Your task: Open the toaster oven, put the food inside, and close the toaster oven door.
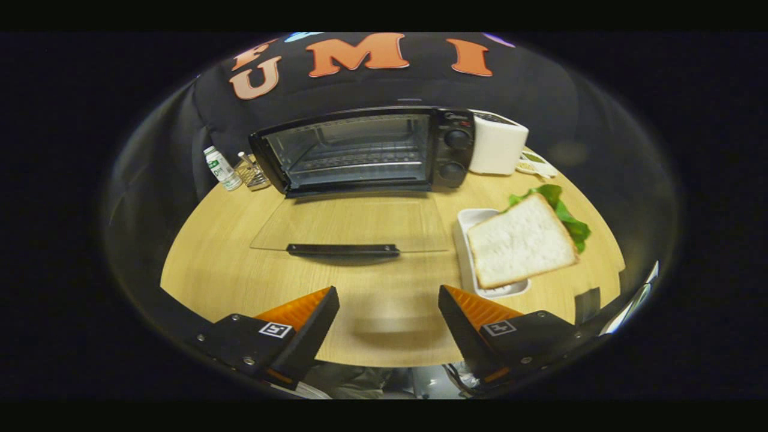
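While the gripper [389, 300] hangs above the near edge of the round wooden table [384, 324], its two orange-faced fingers [303, 312] stand wide apart with nothing between them. The toaster oven [366, 150] sits at the far edge of the table, against the black booth wall. Its glass door [351, 223] is folded fully down and lies flat over the tabletop, with the black door handle [342, 249] at its near edge, just ahead of the fingers. The oven cavity is exposed, and a wire rack [354, 159] is visible inside. Two black control knobs [456, 139] are set on the right side of the oven front. The food, a slice of white bread [521, 241], rests on a white rectangular tray [467, 223] toward the right edge of the table, beyond the right finger and beside the open door. Green lettuce [567, 213] protrudes from under the far side of the bread. A white appliance [498, 144] stands just beside the right of the oven. A small white bottle [221, 168] stands near the far left edge of the table, beside the oven.
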Demonstrator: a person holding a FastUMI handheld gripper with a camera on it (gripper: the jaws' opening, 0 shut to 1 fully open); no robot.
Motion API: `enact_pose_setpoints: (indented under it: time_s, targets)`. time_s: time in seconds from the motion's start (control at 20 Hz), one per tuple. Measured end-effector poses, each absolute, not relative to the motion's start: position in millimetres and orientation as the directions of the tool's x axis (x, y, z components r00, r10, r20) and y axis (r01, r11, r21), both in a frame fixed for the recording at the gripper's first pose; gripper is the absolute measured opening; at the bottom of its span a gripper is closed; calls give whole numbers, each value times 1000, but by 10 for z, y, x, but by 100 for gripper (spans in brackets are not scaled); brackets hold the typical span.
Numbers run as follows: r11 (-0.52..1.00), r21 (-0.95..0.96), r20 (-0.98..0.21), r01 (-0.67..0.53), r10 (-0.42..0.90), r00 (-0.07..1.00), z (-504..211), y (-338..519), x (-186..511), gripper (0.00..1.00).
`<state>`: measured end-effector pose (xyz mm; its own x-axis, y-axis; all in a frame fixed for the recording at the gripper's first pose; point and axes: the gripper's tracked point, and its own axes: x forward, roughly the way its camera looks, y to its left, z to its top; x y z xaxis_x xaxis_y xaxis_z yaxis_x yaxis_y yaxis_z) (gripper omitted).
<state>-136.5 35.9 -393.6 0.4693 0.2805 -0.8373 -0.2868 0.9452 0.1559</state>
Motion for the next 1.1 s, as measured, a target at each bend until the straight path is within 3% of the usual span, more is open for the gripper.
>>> enact_pose_setpoints:
  time_s: [0.45, 1.1]
  targets:
    - [954, 173, -914, -245, 248, 321, -3749, -998, -1282, 98]
    - [903, 289, -917, -317, 356, 180, -3886, -808, -129, 98]
